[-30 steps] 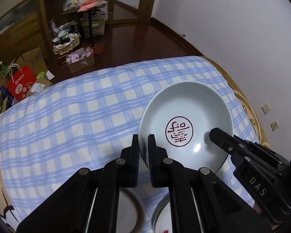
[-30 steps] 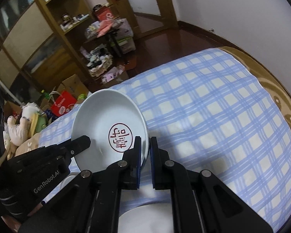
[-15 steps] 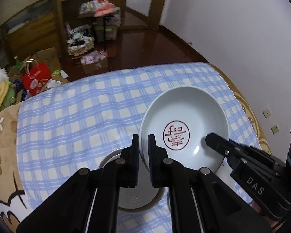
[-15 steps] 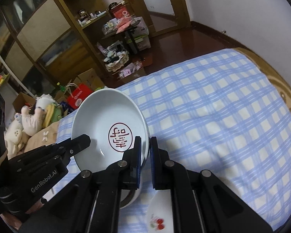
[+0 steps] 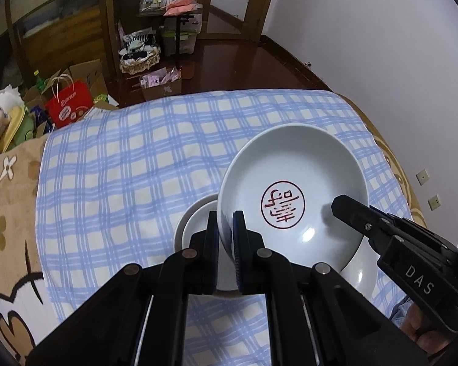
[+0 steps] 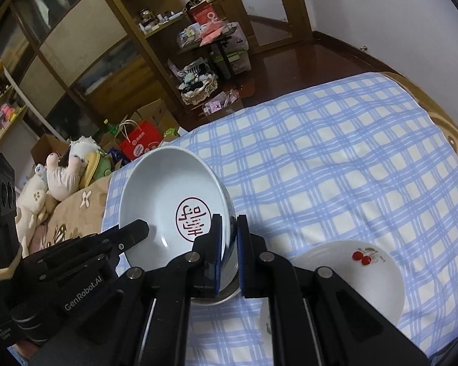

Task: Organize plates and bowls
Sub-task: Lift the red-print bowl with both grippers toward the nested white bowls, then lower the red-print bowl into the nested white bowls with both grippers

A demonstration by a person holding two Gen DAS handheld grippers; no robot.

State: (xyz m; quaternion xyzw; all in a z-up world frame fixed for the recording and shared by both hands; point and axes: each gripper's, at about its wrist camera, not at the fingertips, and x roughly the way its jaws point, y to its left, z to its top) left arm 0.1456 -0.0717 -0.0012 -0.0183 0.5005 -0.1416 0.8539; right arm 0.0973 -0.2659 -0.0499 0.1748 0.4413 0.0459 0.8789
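Only the left wrist view shows the small white dish [image 5: 195, 219] lying on the blue-checked cloth [image 5: 131, 167] just under and left of the bowl [image 5: 293, 195]; the right wrist view hides most of that spot behind the bowl [image 6: 171, 201] and its own claw, leaving only a white edge at the bowl's base, too little to identify. The right wrist view alone shows the cherry plate [image 6: 351, 271] resting flat on the cloth [image 6: 336, 158] at the near right, well clear of the bowl, and the plush toys [image 6: 58, 177] at the far left. Both views show the red bag [image 5: 68, 103] on the floor beyond the bed. The bowl is held up above the cloth, tilted so its inside faces both cameras, by both claws at once. The left claw [image 5: 226, 231] pinches the bowl's near-left rim, one finger inside and one outside the wall. The right claw [image 6: 229, 235] pinches the opposite rim in the same way; from the left wrist view it [image 5: 339, 204] reaches in from the right onto the bowl's edge. The bowl is pale, glossy and deep, plain apart from a red ring on its floor enclosing red characters, with a bright glint of light near the bottom.
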